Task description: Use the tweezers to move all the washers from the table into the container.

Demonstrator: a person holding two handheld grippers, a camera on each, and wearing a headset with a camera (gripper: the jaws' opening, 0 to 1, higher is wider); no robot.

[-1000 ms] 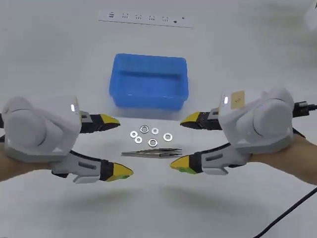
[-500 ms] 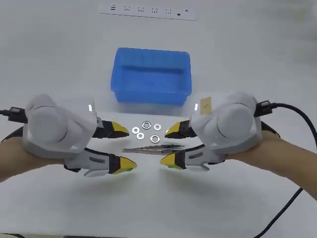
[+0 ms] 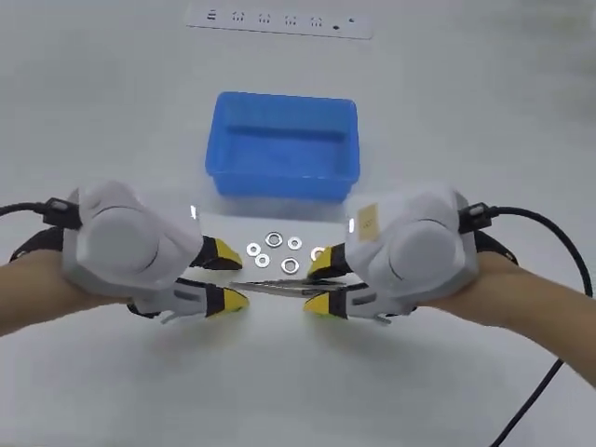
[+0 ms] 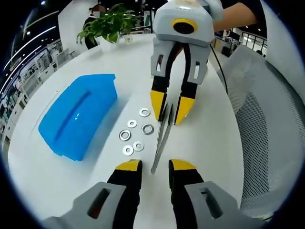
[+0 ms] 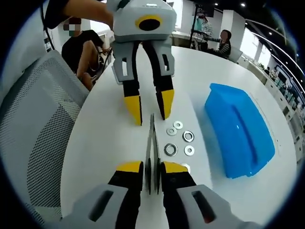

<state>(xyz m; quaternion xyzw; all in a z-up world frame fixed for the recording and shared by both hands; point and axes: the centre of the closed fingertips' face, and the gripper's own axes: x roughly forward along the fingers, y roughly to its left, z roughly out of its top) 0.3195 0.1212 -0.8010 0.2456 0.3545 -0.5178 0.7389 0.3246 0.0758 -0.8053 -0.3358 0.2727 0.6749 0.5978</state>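
1. In the head view, the white table (image 3: pixel 279 382) lies bare from 4 to 8 o'clock of the work. In the right gripper view, its rounded near edge runs just beside a grey mesh chair (image 5: pixel 40 124).
2. The tweezers (image 3: pixel 277 288) lie flat at the middle, along the 9-to-3 line, with a tool at each end.
3. The right tool (image 5: pixel 152 168) stands at 3 o'clock. Its jaws are narrow and straddle the tweezers' wide end, but we cannot tell whether they press on it.
4. The left tool (image 4: pixel 155 166) stands at 9 o'clock. Its jaws are a moderate gap apart and hold nothing, and the tweezers' pointed end lies right at that gap.
5. Six washers (image 3: pixel 290 266) lie loose on the table just at 12 o'clock of the tweezers, between the two tools. One of them sits just beside the right tool's upper jaw, and that is the closest quarters.
6. The blue container (image 3: pixel 279 184) stands at 12 o'clock beyond the washers, apart from them, with a strip of bare table between.
7. A white power strip (image 3: pixel 279 20) lies at 12 o'clock past the container. A black cable (image 3: pixel 512 210) trails off at 3 to 5 o'clock behind the right tool.
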